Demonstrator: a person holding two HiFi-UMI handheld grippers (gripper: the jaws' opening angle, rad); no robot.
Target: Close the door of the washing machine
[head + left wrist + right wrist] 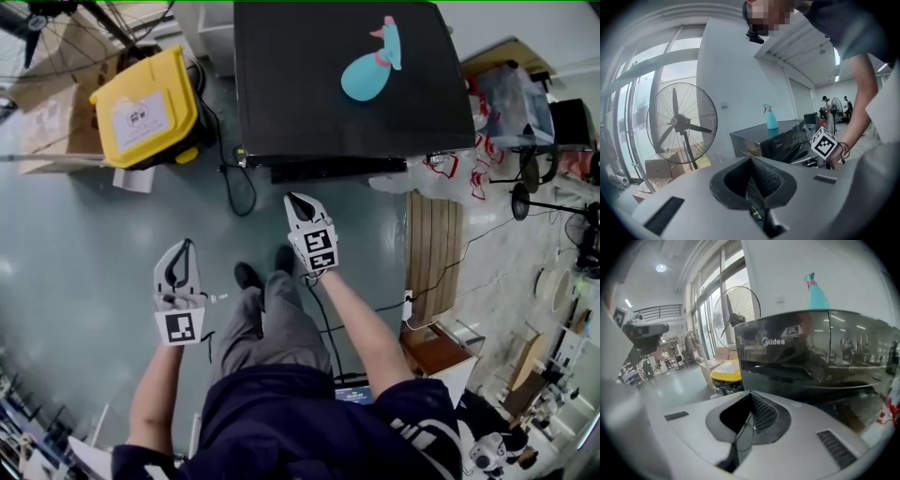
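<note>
Washing machine (352, 84) stands on the floor ahead. Its door (337, 169) appears shut against the front, latching unconfirmed. Left gripper (185, 248) and right gripper (298, 204) hang clear, fingers together, empty. Task judged essentially complete.

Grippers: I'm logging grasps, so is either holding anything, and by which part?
Nothing is held: left gripper and right gripper both show jaws together, empty.

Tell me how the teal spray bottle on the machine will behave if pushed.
The spray bottle is wider at its base than its neck, so a low push would likely slide it along the smooth top of the machine. A knock at the trigger head might tip it. It looks plastic, so probably light.
</note>
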